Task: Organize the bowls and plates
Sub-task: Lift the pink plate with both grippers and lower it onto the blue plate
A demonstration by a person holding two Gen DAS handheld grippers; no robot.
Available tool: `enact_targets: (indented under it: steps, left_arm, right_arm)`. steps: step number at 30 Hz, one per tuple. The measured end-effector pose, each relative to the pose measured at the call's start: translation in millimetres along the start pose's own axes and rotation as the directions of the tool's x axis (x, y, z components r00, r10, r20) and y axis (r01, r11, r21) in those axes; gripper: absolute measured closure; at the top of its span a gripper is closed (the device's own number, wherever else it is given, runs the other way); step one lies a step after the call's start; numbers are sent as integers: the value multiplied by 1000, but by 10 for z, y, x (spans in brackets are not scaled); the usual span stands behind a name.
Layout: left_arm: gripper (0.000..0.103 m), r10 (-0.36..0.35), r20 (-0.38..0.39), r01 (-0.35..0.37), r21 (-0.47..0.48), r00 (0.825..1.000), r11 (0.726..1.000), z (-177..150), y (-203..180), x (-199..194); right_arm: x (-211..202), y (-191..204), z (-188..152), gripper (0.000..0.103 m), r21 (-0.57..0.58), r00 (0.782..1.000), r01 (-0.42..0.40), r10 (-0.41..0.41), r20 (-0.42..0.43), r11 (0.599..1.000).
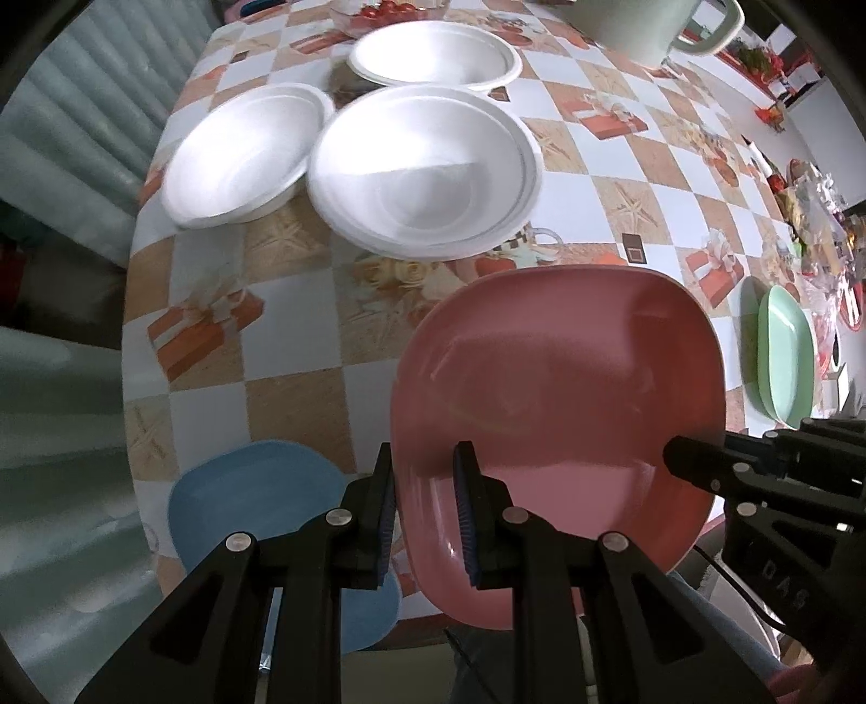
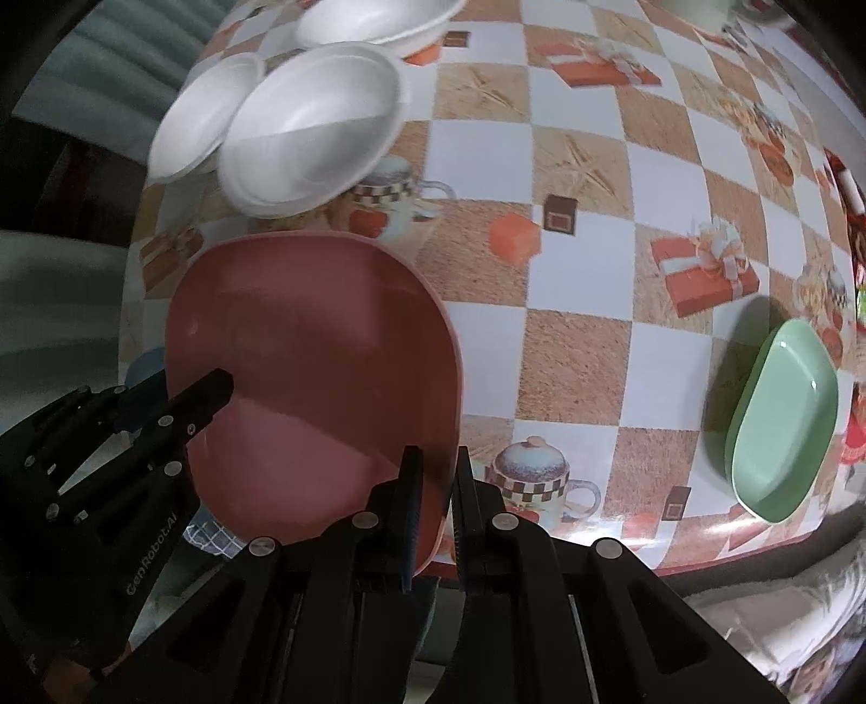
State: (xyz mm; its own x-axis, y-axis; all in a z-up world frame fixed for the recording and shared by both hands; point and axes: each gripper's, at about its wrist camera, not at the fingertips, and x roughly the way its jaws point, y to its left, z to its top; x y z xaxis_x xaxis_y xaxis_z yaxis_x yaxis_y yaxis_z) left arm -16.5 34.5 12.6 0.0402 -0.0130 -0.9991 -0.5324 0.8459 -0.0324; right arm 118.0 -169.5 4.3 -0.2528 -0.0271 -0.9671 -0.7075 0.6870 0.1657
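Observation:
A pink plate (image 1: 557,401) is held above the table's front edge by both grippers. My left gripper (image 1: 425,503) is shut on its left rim. My right gripper (image 2: 435,498) is shut on its right rim; the plate also shows in the right wrist view (image 2: 314,368). A blue plate (image 1: 254,498) lies on the table under the left gripper. A green plate (image 2: 785,417) lies at the right, also seen in the left wrist view (image 1: 785,352). Three white bowls sit at the far left: (image 1: 427,168), (image 1: 243,157), (image 1: 433,51).
A checkered tablecloth (image 2: 595,243) covers the table. A pale green jug (image 1: 649,27) stands at the back. A tray of tomatoes (image 1: 384,11) sits behind the bowls. Clutter lines the far right edge (image 1: 812,216).

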Motion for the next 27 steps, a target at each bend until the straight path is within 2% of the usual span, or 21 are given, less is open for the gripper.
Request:
enact_targets:
  steps: [12,18,20,27]
  left_arm:
    - [81,26,61,-21,-71,998,997,-311,361,-58]
    - [81,46,74,-36,-124,996,992,-366,648,82]
    - [81,54,76,-43,-142,996,989,-326,829,286]
    - [81,73,66,-57,-216,995,975,-521,1019,353]
  right_arm:
    - [116,505,209,92,-114,997,50,-44,59,992]
    - [222,819,221,92,-180,997,64,-53,62,982]
    - [232,902,206,92,-203,997,64,-53,61,977]
    - [337,1227,131,92,-286,998,65,-55,41,956]
